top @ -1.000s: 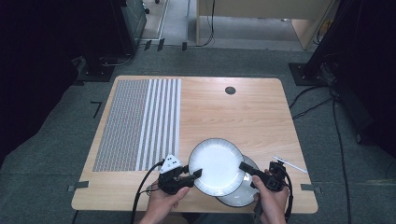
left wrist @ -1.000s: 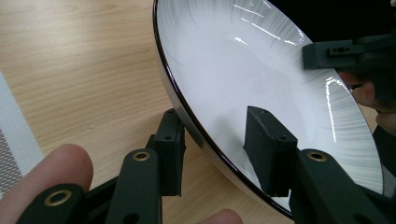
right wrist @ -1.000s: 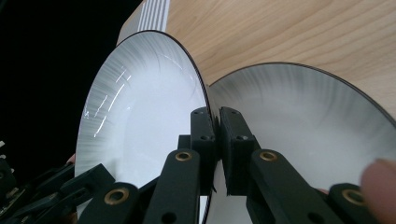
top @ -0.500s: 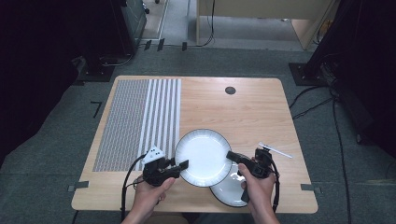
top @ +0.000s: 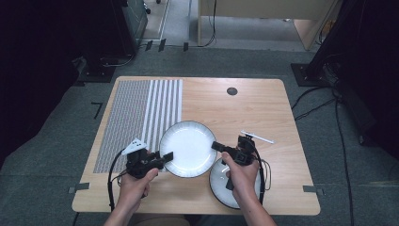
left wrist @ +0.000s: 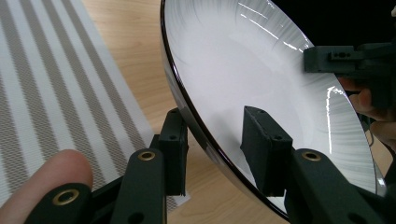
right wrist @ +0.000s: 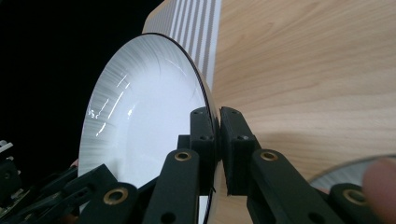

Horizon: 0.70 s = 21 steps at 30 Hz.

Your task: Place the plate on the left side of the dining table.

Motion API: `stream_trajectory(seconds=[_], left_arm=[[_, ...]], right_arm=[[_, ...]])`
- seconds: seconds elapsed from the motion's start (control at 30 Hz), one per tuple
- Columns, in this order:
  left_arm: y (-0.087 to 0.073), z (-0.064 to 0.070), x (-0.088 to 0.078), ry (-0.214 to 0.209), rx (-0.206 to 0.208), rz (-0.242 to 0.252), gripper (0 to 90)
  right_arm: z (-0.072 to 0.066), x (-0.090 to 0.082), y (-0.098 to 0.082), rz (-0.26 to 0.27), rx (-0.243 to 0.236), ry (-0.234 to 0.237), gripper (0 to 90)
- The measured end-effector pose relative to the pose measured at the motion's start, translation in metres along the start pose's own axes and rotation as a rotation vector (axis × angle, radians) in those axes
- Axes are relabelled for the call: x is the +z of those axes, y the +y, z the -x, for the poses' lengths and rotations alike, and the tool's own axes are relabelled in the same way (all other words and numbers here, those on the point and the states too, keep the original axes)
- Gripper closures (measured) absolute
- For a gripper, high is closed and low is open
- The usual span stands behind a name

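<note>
Currently the white plate [top: 188,148] sits between the left hand-held gripper [top: 165,157] and right hand-held gripper [top: 217,146], both clamped on opposite rims; the second plate [top: 221,186] is partly hidden beneath the right hand

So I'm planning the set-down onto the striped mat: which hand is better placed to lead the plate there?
Left, probably. The left gripper grips the plate rim beside the striped mat; the right gripper clamps the far rim, over a second plate.
</note>
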<state>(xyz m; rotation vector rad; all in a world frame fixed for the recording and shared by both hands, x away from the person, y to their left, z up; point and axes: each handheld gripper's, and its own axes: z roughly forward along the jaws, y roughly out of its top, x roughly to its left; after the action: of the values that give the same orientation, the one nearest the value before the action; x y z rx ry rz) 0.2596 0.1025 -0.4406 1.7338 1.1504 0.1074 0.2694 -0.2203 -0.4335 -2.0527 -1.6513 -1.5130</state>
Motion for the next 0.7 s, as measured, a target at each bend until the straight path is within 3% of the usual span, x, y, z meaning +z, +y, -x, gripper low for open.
stream_trajectory(seconds=[0.07,0.2,0.43,0.7], left_arm=[[0.001,-0.003,-0.002,0.004,-0.003,0.002,62.2],[0.006,-0.021,-0.012,0.055,-0.012,0.009,59.9],[0.012,-0.043,-0.026,0.079,-0.014,0.015,59.5],[0.015,-0.064,-0.033,0.095,-0.051,0.04,61.2]], right_arm=[[-0.006,0.007,0.002,-0.004,-0.013,-0.002,84.8],[-0.021,0.026,0.006,-0.022,-0.031,0.006,84.8],[-0.038,0.056,0.01,-0.045,-0.045,0.013,85.0],[-0.051,0.079,0.013,-0.068,-0.052,0.015,85.2]])
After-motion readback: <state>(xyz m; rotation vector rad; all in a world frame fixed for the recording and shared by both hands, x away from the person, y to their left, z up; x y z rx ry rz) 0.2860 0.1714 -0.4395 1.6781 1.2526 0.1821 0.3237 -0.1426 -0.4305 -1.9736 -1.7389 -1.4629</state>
